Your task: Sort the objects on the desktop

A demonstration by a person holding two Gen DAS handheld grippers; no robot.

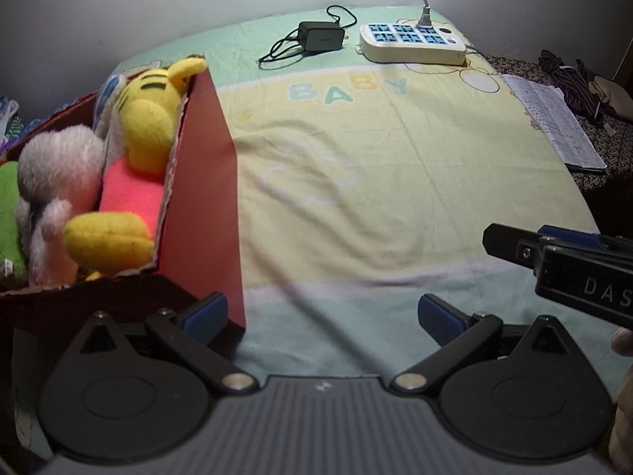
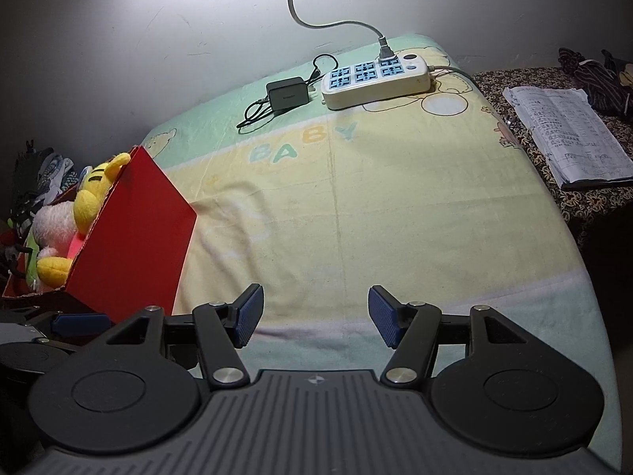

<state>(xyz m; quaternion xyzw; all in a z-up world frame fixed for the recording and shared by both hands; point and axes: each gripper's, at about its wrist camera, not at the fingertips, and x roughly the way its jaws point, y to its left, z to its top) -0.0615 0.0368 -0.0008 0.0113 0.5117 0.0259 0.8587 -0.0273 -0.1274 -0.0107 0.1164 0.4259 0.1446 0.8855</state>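
A red cardboard box (image 1: pixel 205 182) (image 2: pixel 134 233) stands at the left on a pastel blanket. Inside lie a yellow plush tiger (image 1: pixel 146 118) (image 2: pixel 93 194), a pink-white plush (image 1: pixel 59 174) (image 2: pixel 53 225) and a green toy (image 1: pixel 8 213). A black charger with its cable (image 1: pixel 320 35) (image 2: pixel 287 93) and a cream power strip (image 1: pixel 411 43) (image 2: pixel 376 79) rest at the far edge. My left gripper (image 1: pixel 322 314) hangs open beside the box's near corner, holding nothing. My right gripper (image 2: pixel 316 316) is open over bare blanket; its side shows at the right of the left wrist view.
The blanket (image 1: pixel 376 182) (image 2: pixel 376 206) reads "BABY". An open notebook (image 1: pixel 554 118) (image 2: pixel 569 134) lies on a dark floral surface to the right, with striped fabric (image 1: pixel 573 79) (image 2: pixel 593 75) behind it. A grey cord (image 2: pixel 316 19) rises from the power strip. Clutter sits left of the box.
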